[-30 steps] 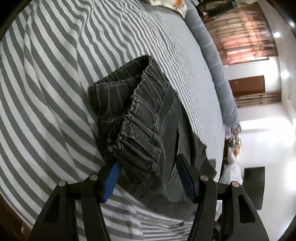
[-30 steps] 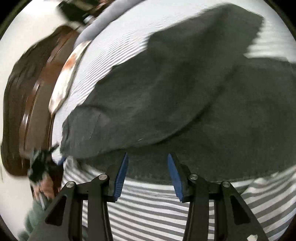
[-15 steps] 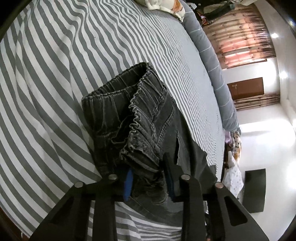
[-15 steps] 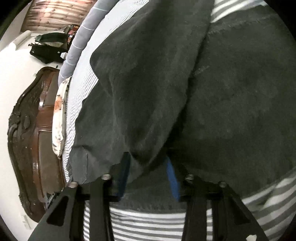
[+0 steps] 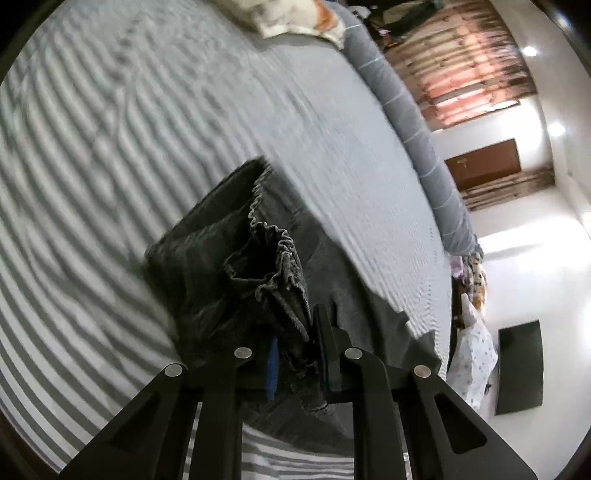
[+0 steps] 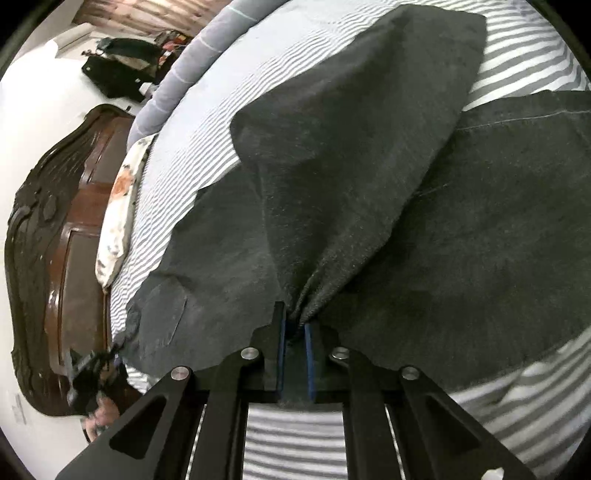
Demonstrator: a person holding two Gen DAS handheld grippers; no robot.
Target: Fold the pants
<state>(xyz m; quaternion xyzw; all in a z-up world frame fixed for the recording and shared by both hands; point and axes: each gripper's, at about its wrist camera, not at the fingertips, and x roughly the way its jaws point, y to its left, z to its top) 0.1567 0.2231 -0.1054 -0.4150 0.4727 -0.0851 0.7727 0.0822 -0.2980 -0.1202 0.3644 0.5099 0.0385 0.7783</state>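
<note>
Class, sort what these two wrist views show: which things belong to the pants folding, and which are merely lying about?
Belonging to the job:
pants
left gripper, clamped on the waistband
right gripper, clamped on a fabric fold
striped bedsheet underneath

Lying about:
floral pillow
grey bolster
wooden headboard

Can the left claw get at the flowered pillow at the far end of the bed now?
Probably not. The left claw is shut on the elastic waistband of the pants, and the flowered pillow lies far across the striped bed cover. It would have to let go first.
</note>
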